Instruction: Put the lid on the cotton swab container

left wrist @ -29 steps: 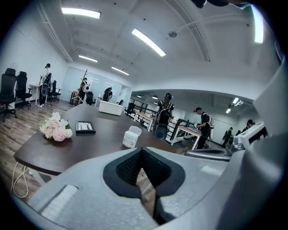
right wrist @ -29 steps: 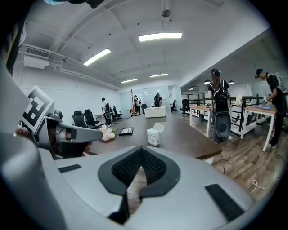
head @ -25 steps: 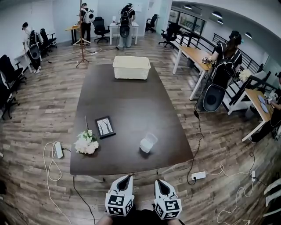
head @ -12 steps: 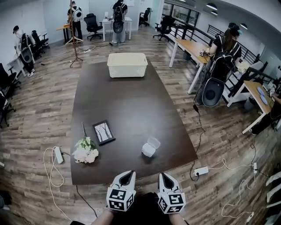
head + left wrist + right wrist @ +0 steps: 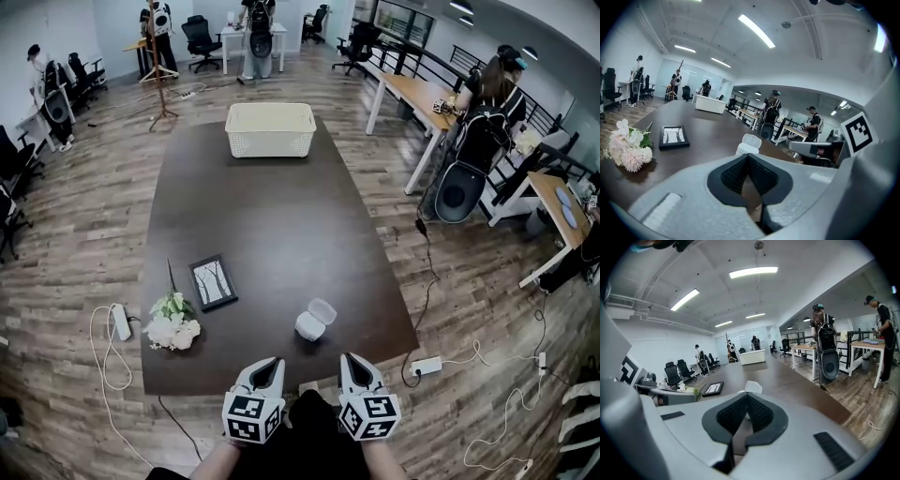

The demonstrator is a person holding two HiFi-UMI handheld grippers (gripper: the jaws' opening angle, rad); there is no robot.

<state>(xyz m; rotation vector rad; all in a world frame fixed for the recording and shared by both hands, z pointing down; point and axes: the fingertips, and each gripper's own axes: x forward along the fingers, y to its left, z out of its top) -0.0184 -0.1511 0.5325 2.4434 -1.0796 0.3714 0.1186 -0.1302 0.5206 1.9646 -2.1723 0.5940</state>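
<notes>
Hovering at the surface's [image 5: 281,216] near edge, left tool [image 5: 270,364] and right tool [image 5: 349,362] are closed, empty; cotton swab container [image 5: 309,327] sits just ahead, lid [image 5: 323,308] not yet on.

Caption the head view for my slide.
Shut left tongs and right tongs near open translucent plastic container on dark table.

Open-plan office.
Rows of desks [image 5: 417,94], black swivel chairs [image 5: 200,34], ceiling strip lights [image 5: 753,272], wood-plank floor [image 5: 84,234], large dark worktop [image 5: 272,216] mid-room.
</notes>
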